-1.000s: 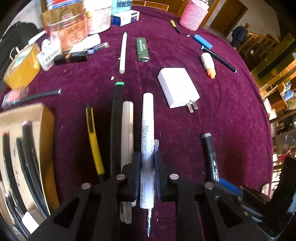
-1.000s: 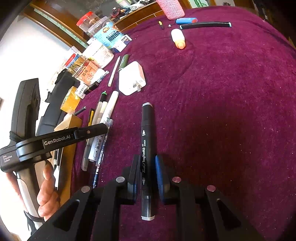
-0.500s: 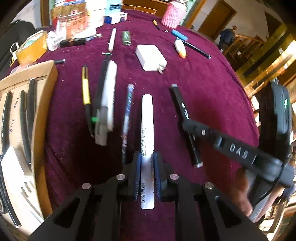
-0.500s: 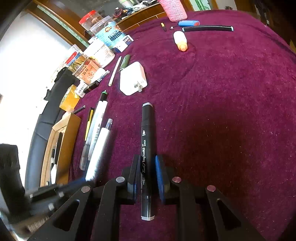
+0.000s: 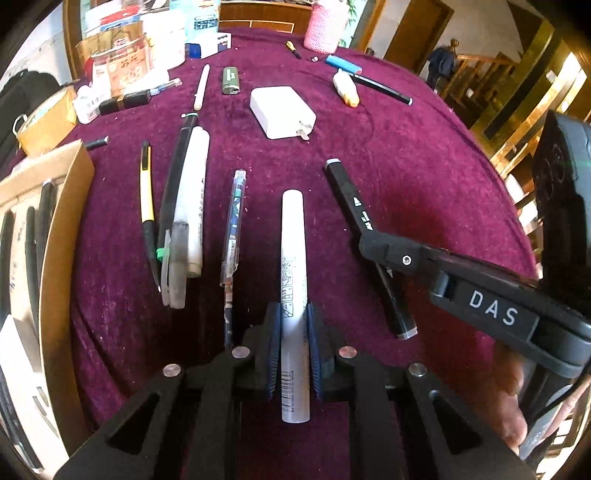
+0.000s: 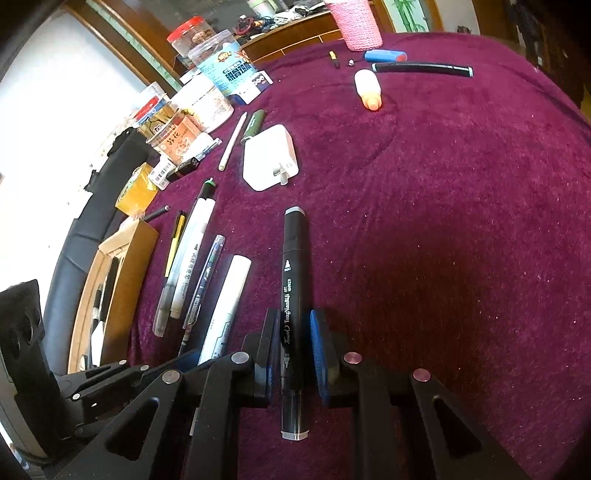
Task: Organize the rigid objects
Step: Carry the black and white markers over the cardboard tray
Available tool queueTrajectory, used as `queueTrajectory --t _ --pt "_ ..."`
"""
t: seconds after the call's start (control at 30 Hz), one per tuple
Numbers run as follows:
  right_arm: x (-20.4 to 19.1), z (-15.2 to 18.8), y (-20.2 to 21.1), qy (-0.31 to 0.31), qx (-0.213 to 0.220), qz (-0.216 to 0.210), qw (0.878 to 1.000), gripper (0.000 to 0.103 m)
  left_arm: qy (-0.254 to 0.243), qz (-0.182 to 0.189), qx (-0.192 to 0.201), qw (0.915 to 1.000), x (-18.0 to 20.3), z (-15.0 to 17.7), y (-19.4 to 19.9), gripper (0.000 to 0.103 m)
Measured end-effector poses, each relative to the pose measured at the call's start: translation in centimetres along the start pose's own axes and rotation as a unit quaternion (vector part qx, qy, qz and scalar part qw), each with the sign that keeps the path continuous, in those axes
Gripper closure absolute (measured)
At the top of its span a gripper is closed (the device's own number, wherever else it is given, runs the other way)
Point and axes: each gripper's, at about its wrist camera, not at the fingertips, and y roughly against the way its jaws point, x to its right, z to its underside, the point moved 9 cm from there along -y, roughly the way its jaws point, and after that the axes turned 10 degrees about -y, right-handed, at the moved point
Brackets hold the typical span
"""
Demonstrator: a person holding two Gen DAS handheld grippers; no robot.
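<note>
My left gripper (image 5: pixel 294 314) is shut on a white marker (image 5: pixel 293 258), which points away from me over the purple cloth. To its left lie a patterned clear pen (image 5: pixel 234 221), another white marker (image 5: pixel 195 199), a black pen with a green band (image 5: pixel 177 177) and a yellow-black pen (image 5: pixel 146 199), roughly side by side. My right gripper (image 6: pixel 294 325) is shut on a black art marker (image 6: pixel 293 266), to the right of the white marker (image 6: pixel 229 295). In the left wrist view the right gripper (image 5: pixel 388 254) grips that black marker (image 5: pixel 351 199).
A cardboard box (image 5: pixel 62 229) holding black pens stands at the left. Further back lie a white charger (image 5: pixel 282 112), a green lighter (image 5: pixel 231 80), a white stick (image 5: pixel 202 86), an orange-tipped bottle (image 5: pixel 345 88) and a long black pen (image 5: pixel 380 88). Jars and a pink cup (image 5: pixel 323 26) line the far edge.
My left gripper has carried the white marker to the right, away from the row of pens and toward the black marker. The right gripper has stayed put with the black marker.
</note>
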Motion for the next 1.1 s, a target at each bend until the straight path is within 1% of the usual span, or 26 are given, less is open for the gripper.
queueTrajectory --t 0.07,0.13,0.23,0.37,0.43,0.53,0.6,0.7,0.8,0.87,0.97,1.1 --pt "-0.1 -0.2 0.2 0.004 0.008 0.001 1.0 0.085 0.008 0.009 0.003 0.9999 -0.2 0.3 0.4 0.089" --pt "-0.5 -0.3 0.6 0.009 0.014 -0.014 1.0 0.085 0.017 0.02 0.009 0.9996 -0.4 0.7 1.0 0.089" --pt "-1.2 -0.3 1.0 0.017 0.019 -0.033 0.999 0.085 0.032 0.04 0.03 0.9982 -0.8 1.1 2.9 0.089" --pt "-2.6 0.2 0.9 0.041 0.019 -0.045 0.998 0.085 0.068 0.066 0.055 0.994 -2.9 2.0 5.8 0.089" --pt "-3.5 0.5 0.9 0.047 0.014 -0.063 0.997 0.085 0.075 0.063 0.059 0.9935 -4.0 2.4 6.9 0.089" --pt "-4.9 1.4 0.6 0.052 -0.005 -0.069 0.996 0.085 0.097 0.048 0.075 0.9913 -7.0 3.2 9.0 0.089" --pt "-7.3 2.0 0.9 0.064 -0.012 -0.082 0.994 0.085 0.117 0.047 0.084 0.9885 -9.0 3.8 10.3 0.089" --pt "-11.8 3.2 1.1 0.093 -0.029 -0.116 0.989 0.085 0.148 0.049 0.104 0.9823 -11.9 4.5 12.2 0.089" --pt "-16.4 4.1 0.2 0.123 -0.042 -0.131 0.983 0.084 0.187 0.031 0.127 0.9737 -15.5 5.0 14.3 0.089" --pt "-18.6 4.6 -0.8 0.137 -0.054 -0.134 0.98 0.084 0.214 0.017 0.135 0.9672 -18.4 5.4 15.3 0.089" --pt "-21.5 5.3 -2.7 0.158 -0.068 -0.134 0.976 0.084 0.244 -0.003 0.139 0.9597 -22.1 5.8 16.1 0.089" --pt "-24.1 4.6 -6.1 0.169 -0.089 -0.127 0.973 0.084 0.272 -0.006 0.139 0.9523 -25.4 5.8 16.0 0.089"
